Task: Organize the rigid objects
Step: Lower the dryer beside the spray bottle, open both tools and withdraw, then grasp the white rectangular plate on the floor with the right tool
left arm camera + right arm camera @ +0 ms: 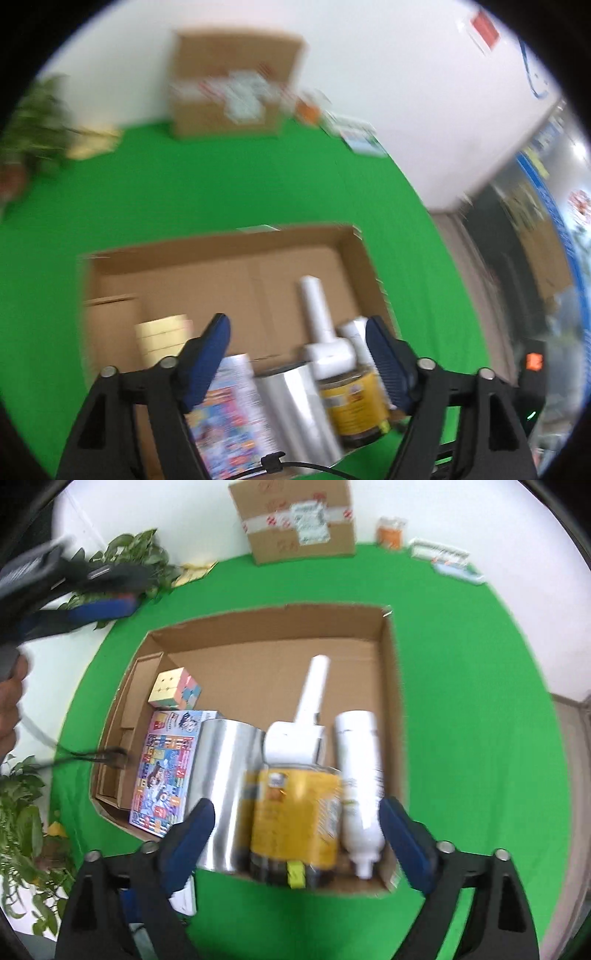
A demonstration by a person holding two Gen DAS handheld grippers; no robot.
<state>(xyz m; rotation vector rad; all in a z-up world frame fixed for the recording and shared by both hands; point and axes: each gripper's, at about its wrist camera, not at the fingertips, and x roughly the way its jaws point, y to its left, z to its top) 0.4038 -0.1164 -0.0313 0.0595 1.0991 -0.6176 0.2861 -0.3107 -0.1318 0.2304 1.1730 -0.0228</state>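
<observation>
Bright even light, soft shadows; left wrist view motion-blurred (right sharper); fisheye bending, dark corners.

Green cloth (461,686) covers the surface, white wall (192,513) behind, sealed cardboard box (295,520) and leafy plants (136,554) at the edge.

We see matt brown corrugated cardboard in the open box (388,686) beneath our tongs. Between the right tongs' ribbed blue rubbery pads (195,834) lies a shiny, mirror-smooth silver roll (225,794), beside a jar with a glossy yellow label (295,812) and a smooth white plastic bottle (360,775). Around the box spreads matt green cloth (461,701).
</observation>
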